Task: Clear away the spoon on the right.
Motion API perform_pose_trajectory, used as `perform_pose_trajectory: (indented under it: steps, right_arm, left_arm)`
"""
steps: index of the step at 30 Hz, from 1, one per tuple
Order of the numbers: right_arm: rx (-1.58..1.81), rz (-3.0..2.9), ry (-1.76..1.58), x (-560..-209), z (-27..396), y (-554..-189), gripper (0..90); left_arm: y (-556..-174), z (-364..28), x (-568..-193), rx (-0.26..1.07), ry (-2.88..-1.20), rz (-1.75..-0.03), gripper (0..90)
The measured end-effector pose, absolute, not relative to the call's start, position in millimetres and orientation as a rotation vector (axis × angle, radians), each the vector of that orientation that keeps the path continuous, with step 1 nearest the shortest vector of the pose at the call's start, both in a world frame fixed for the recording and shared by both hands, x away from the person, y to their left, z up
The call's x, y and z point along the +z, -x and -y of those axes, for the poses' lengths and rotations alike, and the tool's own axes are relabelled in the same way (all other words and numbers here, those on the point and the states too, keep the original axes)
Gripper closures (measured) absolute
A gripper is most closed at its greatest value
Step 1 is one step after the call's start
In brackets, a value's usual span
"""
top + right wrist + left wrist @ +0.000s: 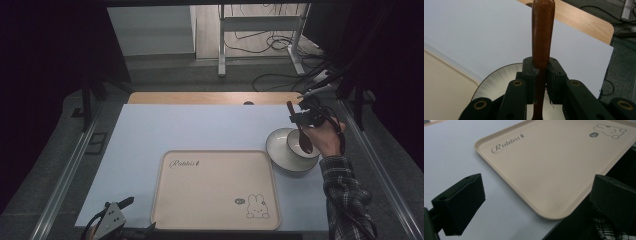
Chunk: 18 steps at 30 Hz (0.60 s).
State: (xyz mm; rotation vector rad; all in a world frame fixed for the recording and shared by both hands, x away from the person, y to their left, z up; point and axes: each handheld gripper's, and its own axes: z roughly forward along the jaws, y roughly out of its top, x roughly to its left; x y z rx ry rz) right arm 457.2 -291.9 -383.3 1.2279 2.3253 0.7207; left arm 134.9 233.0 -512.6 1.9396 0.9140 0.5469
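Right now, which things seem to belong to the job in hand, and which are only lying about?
Likely in use:
- right hand-held gripper, shut on the brown wooden spoon
- white round bowl on a white plate
- beige rectangular rabbit tray

Lying about:
- cables on the floor
- left hand-held gripper, open

Dim room. Beyond the bench [210, 98], grey carpet floor [175, 75] carries tangled black cables [272, 45] around a white desk frame [260, 25]; dark curtains [45, 75] flank both sides.

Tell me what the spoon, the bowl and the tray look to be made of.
Spoon: wood, dark brown, smooth with faint grain.
Bowl: probably glazed ceramic, white and glossy; it sits on a matching plate.
Tray: likely matte beige plastic, moulded rim, printed rabbit.
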Motion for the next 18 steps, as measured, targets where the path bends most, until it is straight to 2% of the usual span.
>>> perform_pose_trajectory:
  steps: [18]
  right_arm:
    - [0.66,-2.415,-1.148,-364,278,-439,78.6]
  left_arm:
    - [-135,-233,-513,0.55,-1.939,-0.915,0.0]
